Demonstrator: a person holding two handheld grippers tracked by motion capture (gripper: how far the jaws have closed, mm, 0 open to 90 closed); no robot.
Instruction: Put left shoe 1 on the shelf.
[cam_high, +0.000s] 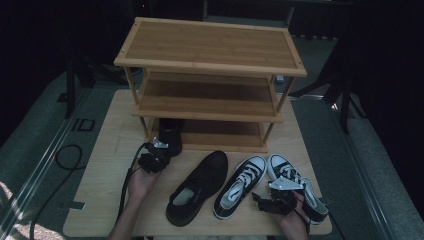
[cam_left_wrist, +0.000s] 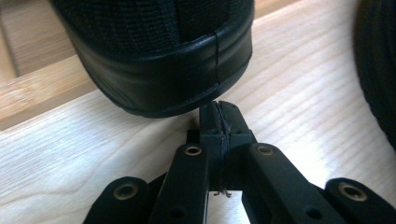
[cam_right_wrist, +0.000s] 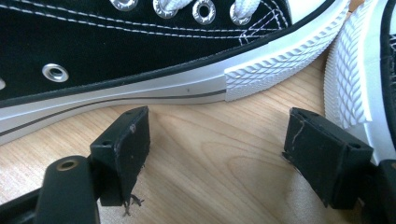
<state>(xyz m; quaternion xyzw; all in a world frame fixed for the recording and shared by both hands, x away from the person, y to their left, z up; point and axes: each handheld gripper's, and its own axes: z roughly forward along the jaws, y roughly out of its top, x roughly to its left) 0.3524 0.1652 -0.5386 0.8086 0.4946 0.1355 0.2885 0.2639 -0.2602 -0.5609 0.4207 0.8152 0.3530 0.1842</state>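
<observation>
A black shoe (cam_high: 170, 134) stands with its toe under the bottom shelf of a wooden rack (cam_high: 210, 47) and its heel (cam_left_wrist: 159, 65) toward me. My left gripper (cam_high: 161, 150) is shut with nothing in it. Its fingertips (cam_left_wrist: 219, 116) sit right at the heel's sole edge; I cannot tell whether they touch. A second black slip-on (cam_high: 197, 187) lies mid-table. Two black-and-white sneakers (cam_high: 240, 185) (cam_high: 295, 187) lie to its right. My right gripper (cam_right_wrist: 215, 144) stands open low over the table, beside the left sneaker's side (cam_right_wrist: 140, 70), with bare wood between its jaws.
The rack has three shelves; the upper two hold nothing. The right sneaker's ribbed toe (cam_right_wrist: 355, 79) is close to my right jaw. The slip-on's edge (cam_left_wrist: 378, 70) lies to the right of my left gripper. A cable (cam_high: 65, 155) lies on the floor to the left.
</observation>
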